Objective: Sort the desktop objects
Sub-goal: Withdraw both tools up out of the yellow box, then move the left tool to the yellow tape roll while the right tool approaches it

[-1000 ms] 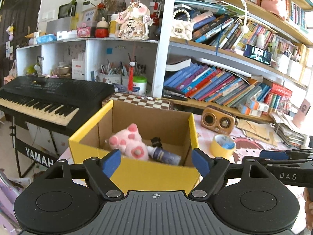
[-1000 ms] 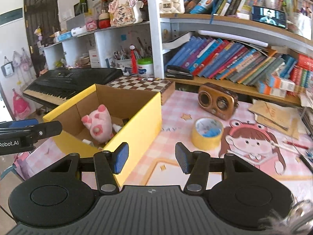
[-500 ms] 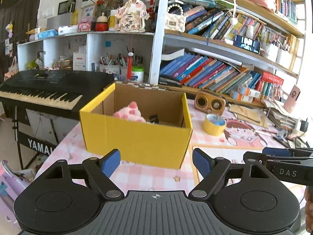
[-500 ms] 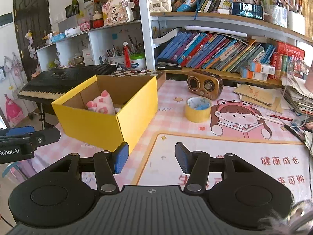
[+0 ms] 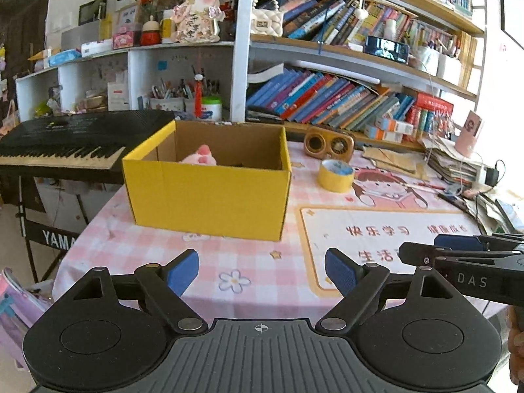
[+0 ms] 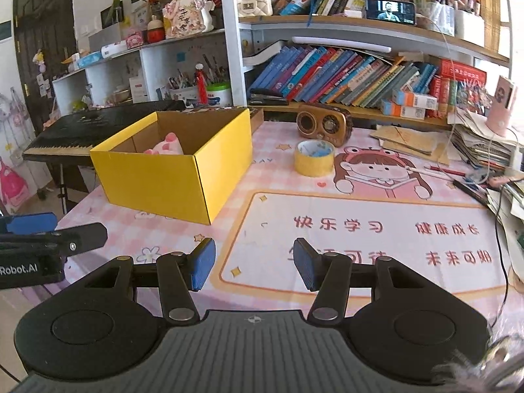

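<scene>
A yellow cardboard box [image 5: 209, 196] [image 6: 157, 183] stands open on the pink checked tablecloth, with a pink plush toy [image 5: 199, 157] [image 6: 165, 145] showing over its rim. To its right sits a yellow tape roll [image 5: 336, 177] [image 6: 313, 163], in front of a wooden retro radio [image 5: 329, 144] [image 6: 324, 124]. My left gripper [image 5: 262, 270] hovers over the near table edge, well short of the box; its jaws are opening with nothing between them. Beside it, my right gripper [image 6: 253, 263] is open and holds nothing, over the printed desk mat [image 6: 360, 229].
A black keyboard [image 5: 65, 144] stands left of the table, behind the box. Bookshelves fill the back wall. Stacked papers [image 6: 481, 144], pens [image 6: 439, 172] and cables crowd the right edge of the table.
Both grippers have drawn back from the box toward the near table edge; the box and tape roll now look smaller and farther. The left jaws stand a little wider.
</scene>
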Tool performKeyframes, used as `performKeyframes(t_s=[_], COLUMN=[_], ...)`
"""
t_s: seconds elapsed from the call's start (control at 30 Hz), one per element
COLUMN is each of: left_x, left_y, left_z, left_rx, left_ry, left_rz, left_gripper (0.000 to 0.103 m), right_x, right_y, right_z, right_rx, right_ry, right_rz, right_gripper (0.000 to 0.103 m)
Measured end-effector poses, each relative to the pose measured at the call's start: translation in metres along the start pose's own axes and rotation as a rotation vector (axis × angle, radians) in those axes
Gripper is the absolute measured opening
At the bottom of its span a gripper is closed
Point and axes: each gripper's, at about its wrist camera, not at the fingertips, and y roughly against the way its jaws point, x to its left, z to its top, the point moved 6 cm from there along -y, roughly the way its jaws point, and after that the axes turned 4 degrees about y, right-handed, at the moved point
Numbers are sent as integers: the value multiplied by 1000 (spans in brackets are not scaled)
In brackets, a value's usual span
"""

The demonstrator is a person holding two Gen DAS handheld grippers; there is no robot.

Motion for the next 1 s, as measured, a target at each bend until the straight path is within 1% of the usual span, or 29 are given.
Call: performKeyframes(t_s=[0.23, 0.43, 0.57, 0.8, 1.0], left_x=[-10, -22, -32, -48, -62], left_y=[1, -4, -9, -24, -36], left_z=[-9, -12, -11, -7, -1], left_rx=[22, 40, 41, 53, 60], left_ry=[-17, -45, -69, -75, -94], left_rz=[-28, -62, -90, -130, -146], left_gripper=[87, 87, 87, 87, 87], right_x=[1, -8, -16, -35, -50], right_y=[10, 15, 16, 15, 6], right_z=[-14, -22, -22, -21, -17], right_rx=[19, 33, 32, 43, 56], right_ry=[-3, -34, -51, -62, -75], right_rz=[-21, -51, -81, -119, -133], right_gripper=[55, 56, 57, 57, 57])
